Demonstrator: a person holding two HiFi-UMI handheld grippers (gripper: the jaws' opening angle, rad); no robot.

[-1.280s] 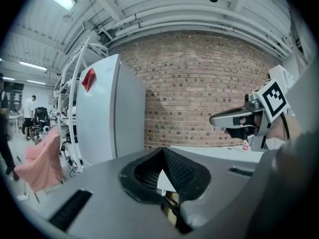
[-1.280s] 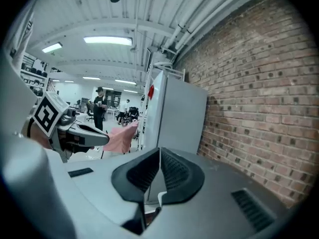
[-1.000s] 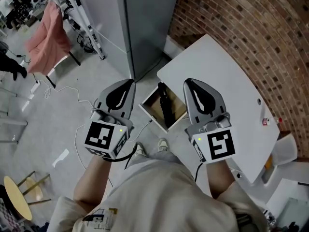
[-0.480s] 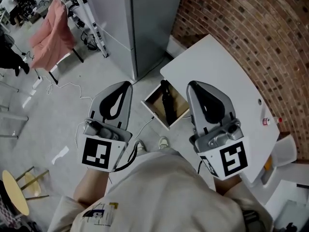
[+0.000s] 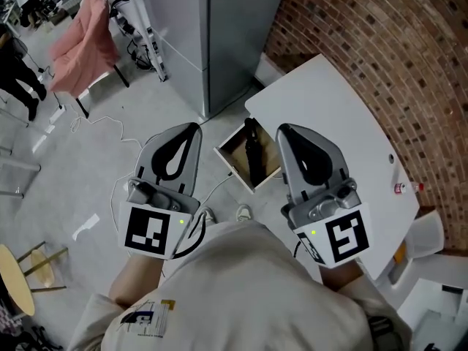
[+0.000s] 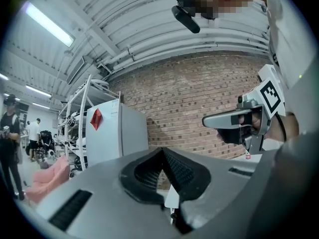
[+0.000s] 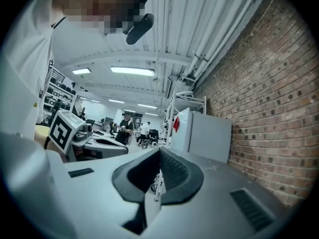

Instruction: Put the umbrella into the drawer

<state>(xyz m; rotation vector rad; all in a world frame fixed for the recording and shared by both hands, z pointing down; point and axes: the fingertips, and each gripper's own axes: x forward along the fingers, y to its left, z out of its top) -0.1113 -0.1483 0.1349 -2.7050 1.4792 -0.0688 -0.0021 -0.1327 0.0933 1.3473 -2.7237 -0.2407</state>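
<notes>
Umbrella (image 5: 252, 159) lies inside open drawer (image 5: 231, 159); left gripper (image 5: 191, 127) and right gripper (image 5: 282, 129), both pressed together empty, flank the drawer; probably best to push its front squarely.

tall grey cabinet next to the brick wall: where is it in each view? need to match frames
Head view: grey cabinet at top centre, seen from above, left of the brick wall.
Left gripper view: cabinet left of centre, red tag on its side.
Right gripper view: cabinet right of centre, same red tag.
Shared landmark: the brick wall, in all three views.
</notes>
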